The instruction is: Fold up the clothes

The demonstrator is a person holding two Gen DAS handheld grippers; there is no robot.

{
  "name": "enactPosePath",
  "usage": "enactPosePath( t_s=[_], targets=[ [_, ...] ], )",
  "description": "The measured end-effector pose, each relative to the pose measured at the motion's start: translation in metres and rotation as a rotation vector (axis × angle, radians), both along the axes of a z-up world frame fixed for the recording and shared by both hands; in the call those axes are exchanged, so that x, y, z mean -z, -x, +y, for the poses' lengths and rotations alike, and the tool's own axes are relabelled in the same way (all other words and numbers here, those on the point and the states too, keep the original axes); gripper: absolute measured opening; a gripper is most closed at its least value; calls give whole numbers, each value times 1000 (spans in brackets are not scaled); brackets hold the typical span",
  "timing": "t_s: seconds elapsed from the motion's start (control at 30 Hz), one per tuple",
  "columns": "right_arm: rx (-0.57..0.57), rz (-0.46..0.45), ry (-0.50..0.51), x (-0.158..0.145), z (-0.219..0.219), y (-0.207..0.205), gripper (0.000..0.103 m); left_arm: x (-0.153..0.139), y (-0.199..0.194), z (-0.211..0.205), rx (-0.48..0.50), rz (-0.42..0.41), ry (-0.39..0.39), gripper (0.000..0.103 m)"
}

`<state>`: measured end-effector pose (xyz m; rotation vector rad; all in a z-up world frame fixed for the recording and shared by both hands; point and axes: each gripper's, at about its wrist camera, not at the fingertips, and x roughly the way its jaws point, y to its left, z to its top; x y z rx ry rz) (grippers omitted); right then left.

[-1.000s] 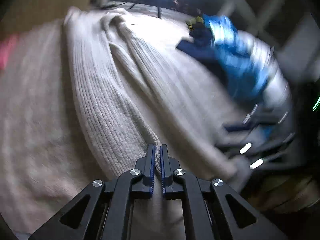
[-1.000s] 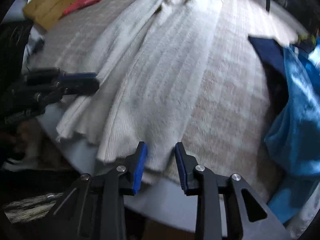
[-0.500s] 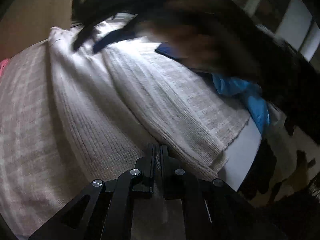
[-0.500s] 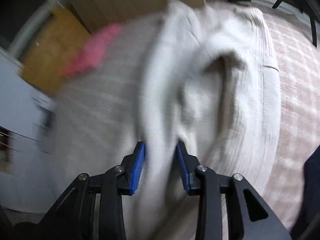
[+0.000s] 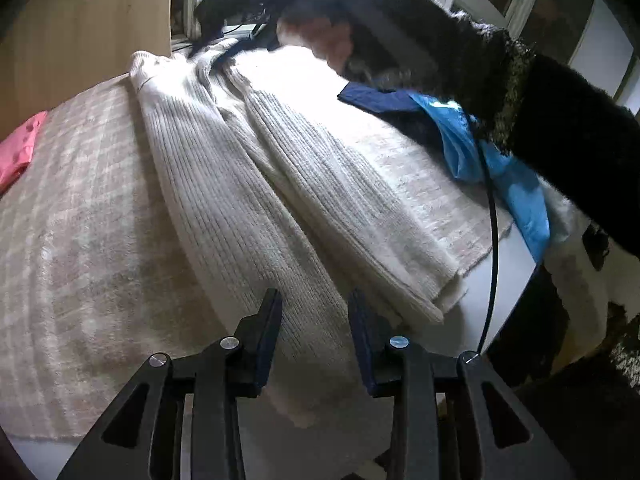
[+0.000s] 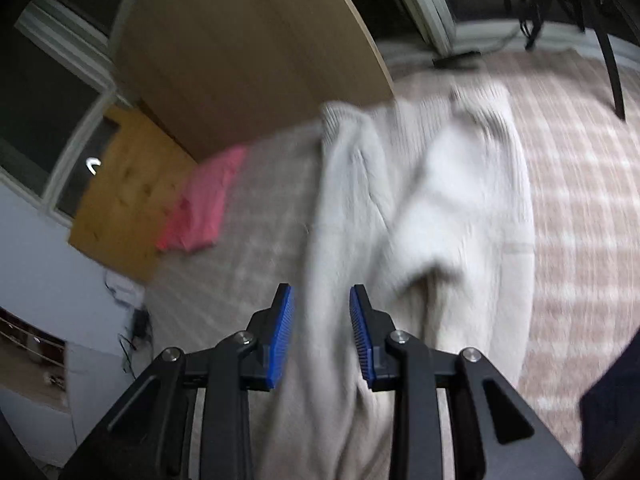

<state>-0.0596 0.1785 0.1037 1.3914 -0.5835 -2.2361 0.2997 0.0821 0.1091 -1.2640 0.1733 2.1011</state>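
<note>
A cream ribbed sweater (image 5: pixel 248 184) lies lengthwise on the bed, folded in along its length, collar at the far end. My left gripper (image 5: pixel 314 320) hovers over its near hem. Its jaws are opening, and the knit lies under and between them without being pinched. In the right wrist view the same sweater (image 6: pixel 460 200) is blurred. My right gripper (image 6: pixel 322 320) is near the collar end with its jaws opening and a ridge of fabric running between the blue pads (image 6: pixel 282 328), not visibly squeezed. A dark fuzzy sleeve (image 5: pixel 540 92) reaches across the left wrist view.
A beige checked blanket (image 5: pixel 80 240) covers the bed. A pink garment (image 5: pixel 18 148) lies at the left edge, and blue (image 5: pixel 520 192) and navy (image 5: pixel 380 100) clothes at the right. A wooden panel (image 6: pixel 240 60) stands behind the bed. A thin black cable (image 5: pixel 494 240) hangs by the bed's near corner.
My left jaws, shut on the hem before, have spread apart. My right gripper swung from the hem end to the collar end, and its arm now crosses the left wrist view.
</note>
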Motion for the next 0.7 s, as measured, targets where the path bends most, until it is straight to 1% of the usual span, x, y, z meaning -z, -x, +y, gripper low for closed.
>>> enactPosePath(
  t_s=[0.03, 0.07, 0.1, 0.17, 0.2, 0.27, 0.37, 0.4, 0.43, 0.47, 0.5, 0.53, 0.57, 0.6, 0.7],
  targets=[
    [-3, -19, 7, 4, -2, 8, 43, 1, 0, 2, -3, 1, -1, 31],
    [1, -50, -42, 15, 7, 12, 50, 2, 0, 3, -6, 3, -2, 31],
    [6, -83, -97, 27, 17, 16, 50, 2, 1, 4, -9, 5, -3, 31],
    [10, -106, -141, 37, 19, 20, 47, 2, 2, 5, -14, 8, -6, 33],
    [12, -116, -160, 41, 20, 22, 47, 2, 3, 5, -16, 7, -8, 33],
    [8, -124, -152, 38, 20, 24, 47, 3, 5, 7, -18, 7, -8, 33],
    [-8, -153, -155, 42, 19, 22, 48, 5, 6, 6, -19, 6, -13, 33],
    [-28, -137, -167, 41, 14, 22, 48, 5, 6, 6, -17, 6, -12, 33],
    [-41, -120, -189, 41, 11, 20, 46, 6, 6, 7, -15, 8, -11, 33],
    [-49, -104, -219, 42, 8, 18, 37, 6, 7, 7, -15, 7, -13, 33],
    [-56, -91, -225, 40, 8, 16, 29, 6, 7, 7, -14, 5, -16, 33],
    [-63, -77, -228, 37, 8, 14, 9, 7, 8, 7, -14, 3, -20, 33],
    [-81, -76, -200, 33, 8, 11, 3, 7, 8, 6, -11, 1, -22, 33],
    [-98, -62, -181, 26, 8, 11, 3, 7, 8, 6, -8, 0, -22, 33],
    [-136, 29, -266, 7, 5, 6, 3, 8, 9, 8, 8, -4, -23, 33]
  ],
)
